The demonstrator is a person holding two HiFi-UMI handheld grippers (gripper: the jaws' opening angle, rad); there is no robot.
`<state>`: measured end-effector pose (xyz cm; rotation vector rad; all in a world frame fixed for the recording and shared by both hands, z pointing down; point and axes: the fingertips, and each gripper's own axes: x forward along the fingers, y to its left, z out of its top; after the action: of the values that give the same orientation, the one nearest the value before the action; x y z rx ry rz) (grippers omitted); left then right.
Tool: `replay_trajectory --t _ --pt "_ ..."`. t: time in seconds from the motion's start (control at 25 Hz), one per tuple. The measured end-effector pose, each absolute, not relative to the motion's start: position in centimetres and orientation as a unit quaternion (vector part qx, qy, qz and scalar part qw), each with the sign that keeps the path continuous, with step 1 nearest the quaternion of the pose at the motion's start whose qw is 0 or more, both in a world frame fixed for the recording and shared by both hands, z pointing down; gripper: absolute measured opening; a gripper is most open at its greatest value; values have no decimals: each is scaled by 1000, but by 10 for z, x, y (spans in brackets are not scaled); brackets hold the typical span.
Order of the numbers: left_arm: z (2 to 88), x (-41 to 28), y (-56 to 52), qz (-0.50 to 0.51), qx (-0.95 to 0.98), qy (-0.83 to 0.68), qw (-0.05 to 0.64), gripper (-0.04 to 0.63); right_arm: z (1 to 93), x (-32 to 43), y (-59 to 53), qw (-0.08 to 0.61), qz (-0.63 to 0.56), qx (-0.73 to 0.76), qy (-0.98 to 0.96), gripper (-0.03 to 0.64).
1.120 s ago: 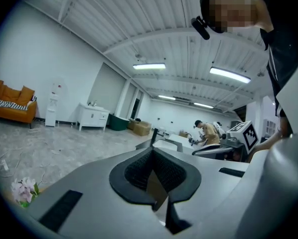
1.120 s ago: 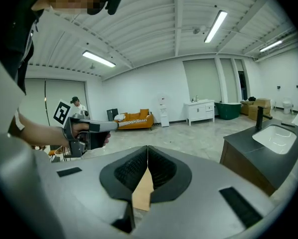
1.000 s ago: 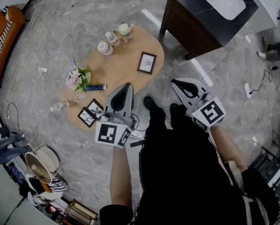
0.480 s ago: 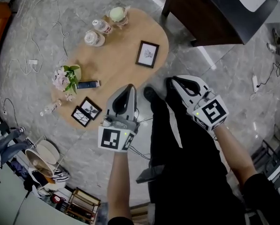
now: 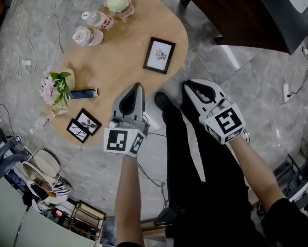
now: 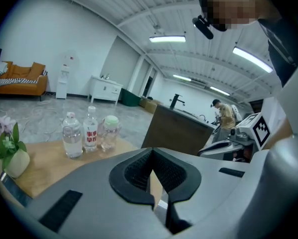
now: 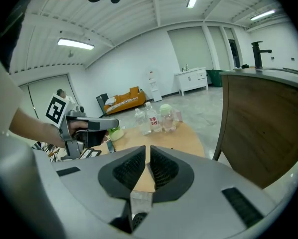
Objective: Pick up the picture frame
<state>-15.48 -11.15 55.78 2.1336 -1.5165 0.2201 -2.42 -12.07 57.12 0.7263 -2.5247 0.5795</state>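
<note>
A black picture frame [image 5: 159, 55] with a white print lies flat on the right half of the oval wooden table [image 5: 125, 66]. Two smaller black frames [image 5: 82, 125] lie at the table's near left edge. My left gripper [image 5: 136, 86] hangs over the table's near edge, below and left of the big frame, with its jaws shut and empty [image 6: 152, 153]. Just off the table's right end, my right gripper [image 5: 187, 85] is above the floor, also shut on nothing [image 7: 147, 148]. Neither gripper touches a frame.
Two water bottles [image 5: 95, 24] and a green-lidded jar [image 5: 117, 3] stand at the table's far end. A vase of flowers [image 5: 55, 84] and a dark blue tube [image 5: 83, 93] sit at the left. A dark cabinet [image 5: 241, 14] stands to the right. Cables [image 5: 20, 60] trail over the floor.
Both grippers have sunk toward the table, their jaws still shut. The table and the frame have slid upward and grown in the head view.
</note>
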Motion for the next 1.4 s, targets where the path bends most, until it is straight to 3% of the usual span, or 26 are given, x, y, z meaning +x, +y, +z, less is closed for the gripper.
replay_trajectory --t 0.28,0.64,1.4 --pt "644 -154 -130 116 776 -554 279 3 651 -20 -123 241 260 284 -891 23" --pt "678 -152 -119 132 781 -535 293 3 740 -29 -135 233 387 375 -809 228" --pt "695 -146 -110 121 783 -530 302 3 852 -40 -121 135 629 454 -617 300"
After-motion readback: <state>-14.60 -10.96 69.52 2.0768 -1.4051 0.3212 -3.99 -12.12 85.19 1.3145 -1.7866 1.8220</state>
